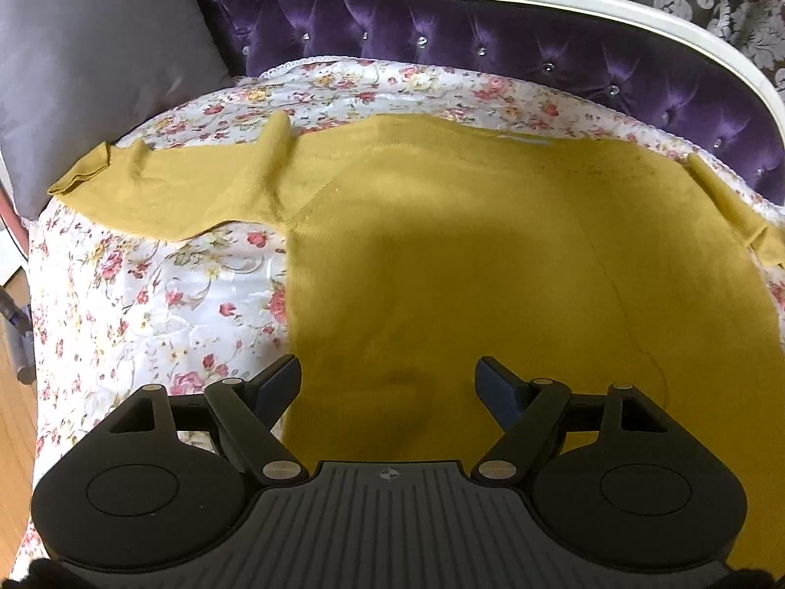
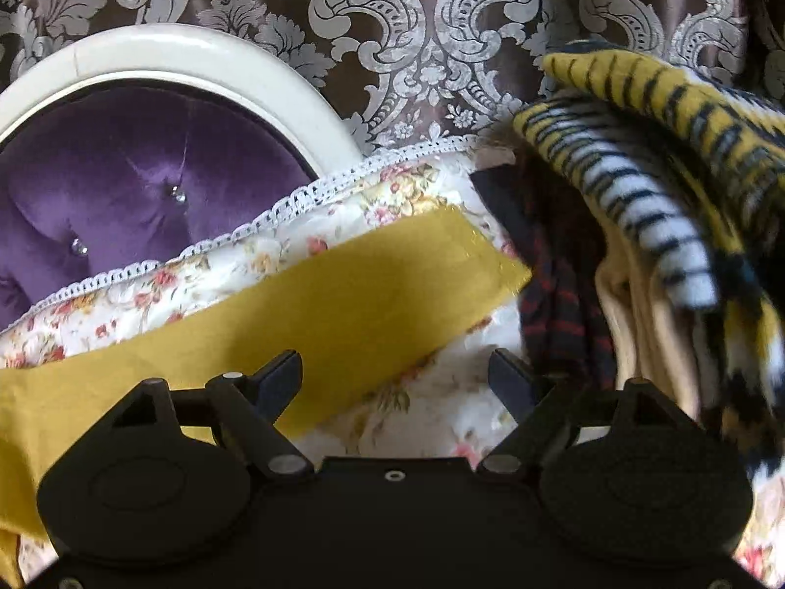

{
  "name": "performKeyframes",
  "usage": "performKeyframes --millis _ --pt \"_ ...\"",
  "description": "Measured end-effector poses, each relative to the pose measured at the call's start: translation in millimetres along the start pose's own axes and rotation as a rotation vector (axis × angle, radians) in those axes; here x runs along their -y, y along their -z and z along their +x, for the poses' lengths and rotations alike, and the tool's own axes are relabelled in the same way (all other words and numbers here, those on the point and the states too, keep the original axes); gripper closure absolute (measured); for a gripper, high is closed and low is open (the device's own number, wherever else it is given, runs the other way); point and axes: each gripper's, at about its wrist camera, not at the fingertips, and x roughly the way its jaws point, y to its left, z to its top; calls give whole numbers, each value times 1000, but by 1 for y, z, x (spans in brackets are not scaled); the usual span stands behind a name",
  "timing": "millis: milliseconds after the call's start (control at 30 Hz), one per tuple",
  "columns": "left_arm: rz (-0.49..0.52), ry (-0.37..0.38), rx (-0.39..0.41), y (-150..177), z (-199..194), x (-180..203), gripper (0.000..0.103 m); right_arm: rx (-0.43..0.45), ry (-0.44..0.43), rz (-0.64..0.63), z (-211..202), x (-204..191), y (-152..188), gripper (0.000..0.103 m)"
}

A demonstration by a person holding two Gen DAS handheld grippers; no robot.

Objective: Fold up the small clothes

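Note:
A mustard-yellow long-sleeved top (image 1: 490, 255) lies spread flat on a floral bedspread (image 1: 162, 304). Its left sleeve (image 1: 162, 186) stretches out to the left, a little rumpled. My left gripper (image 1: 390, 383) is open and empty, low over the top's bottom left part, its left finger at the side edge. In the right wrist view the top's right sleeve (image 2: 319, 299) lies flat and straight, its cuff toward the right. My right gripper (image 2: 397, 378) is open and empty just above the sleeve's lower edge.
A pile of other clothes (image 2: 662, 226), striped yellow, white and dark, sits at the right of the bed. A purple tufted headboard with a white frame (image 1: 490, 34) stands behind. A grey pillow (image 1: 98, 73) lies at the far left. Wooden floor (image 1: 14, 417) shows left.

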Motion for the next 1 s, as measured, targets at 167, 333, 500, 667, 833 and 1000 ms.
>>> performKeyframes --millis 167,333,500,667,833,1000 --pt "-1 -12 -13 0 2 -2 26 37 7 11 9 2 -6 44" --pt "-3 -9 -8 1 1 -3 26 47 -44 25 16 5 -16 92" --pt "-12 1 6 0 -3 -6 26 106 -121 -42 -18 -16 -29 92" --pt "-18 3 25 -2 -7 -13 26 156 -289 -157 -79 -65 -47 92" --pt "-41 20 37 -5 -12 -26 26 187 -462 -271 -137 -135 -53 92" --pt "-60 22 58 -7 -19 -42 26 176 -615 -401 -179 -218 -32 92"
